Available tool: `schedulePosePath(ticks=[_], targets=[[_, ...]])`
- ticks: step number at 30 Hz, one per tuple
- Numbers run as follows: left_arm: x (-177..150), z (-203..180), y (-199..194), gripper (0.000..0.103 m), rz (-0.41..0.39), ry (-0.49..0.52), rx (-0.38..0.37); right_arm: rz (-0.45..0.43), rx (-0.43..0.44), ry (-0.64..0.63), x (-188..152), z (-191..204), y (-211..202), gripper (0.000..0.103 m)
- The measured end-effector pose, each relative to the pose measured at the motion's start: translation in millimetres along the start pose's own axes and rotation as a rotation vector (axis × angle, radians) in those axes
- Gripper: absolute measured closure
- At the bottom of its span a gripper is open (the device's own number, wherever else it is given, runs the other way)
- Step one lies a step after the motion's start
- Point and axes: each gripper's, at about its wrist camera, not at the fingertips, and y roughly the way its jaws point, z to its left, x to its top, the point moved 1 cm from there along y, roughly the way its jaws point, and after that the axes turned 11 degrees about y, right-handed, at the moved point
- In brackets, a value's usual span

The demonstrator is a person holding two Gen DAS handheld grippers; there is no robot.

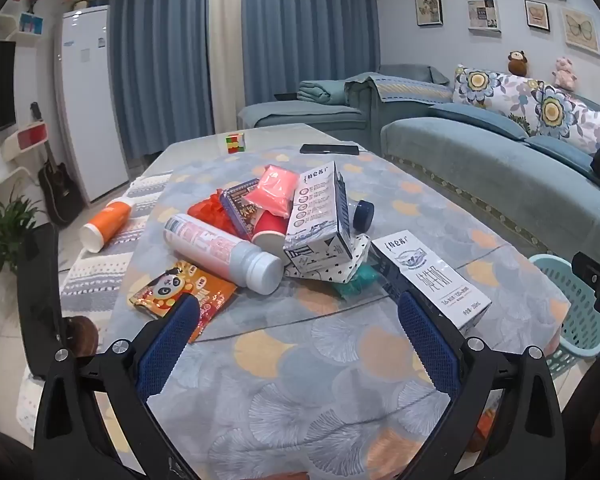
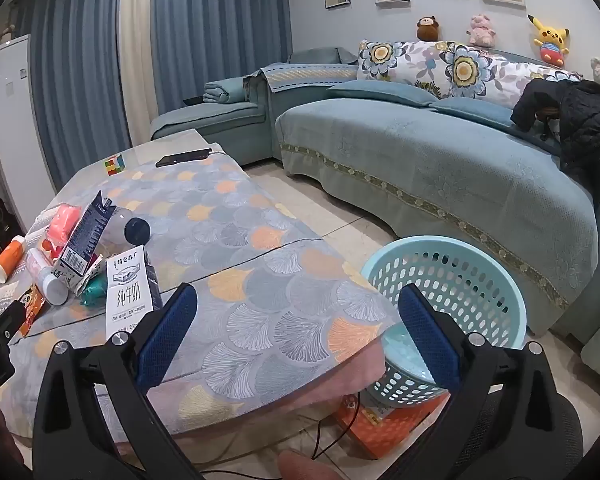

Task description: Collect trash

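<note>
We hold the left gripper spread wide and empty over the patterned table. The trash pile sits at twelve o'clock from it: a white bottle lying on its side, a tilted milk carton, a red cup. Another milk carton lies at one o'clock, beside the right finger. Our right gripper is likewise released, holding nothing, with the blue basket on the floor at two o'clock, just beside the table's edge.
</note>
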Motion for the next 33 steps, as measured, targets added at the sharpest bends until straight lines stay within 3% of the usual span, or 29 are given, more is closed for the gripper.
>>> schedulePosePath(ticks=[5, 15, 29, 33], targets=[[-0.8, 1.6, 0.4, 0.007, -0.009, -0.015, -0.025, 0.007, -0.002, -0.001, -0.3, -0.1, -0.4, 0.007], [-4.1, 10.7, 2.4, 0.008, 0.049, -0.145, -0.203, 0.011, 0.0, 0.002, 0.8, -0.9, -0.3, 0.007], [-5.5, 16.6, 17.0, 0.007, 0.11, -0.196, -0.244, 0.011, 0.01, 0.003, 3.2, 1.7, -2.9, 0.007], [-3.9, 27.6, 11.6, 0.007, 0.019, -0.287, -0.299, 0.01, 0.013, 0.003, 2.8, 2.0, -3.3, 0.007]])
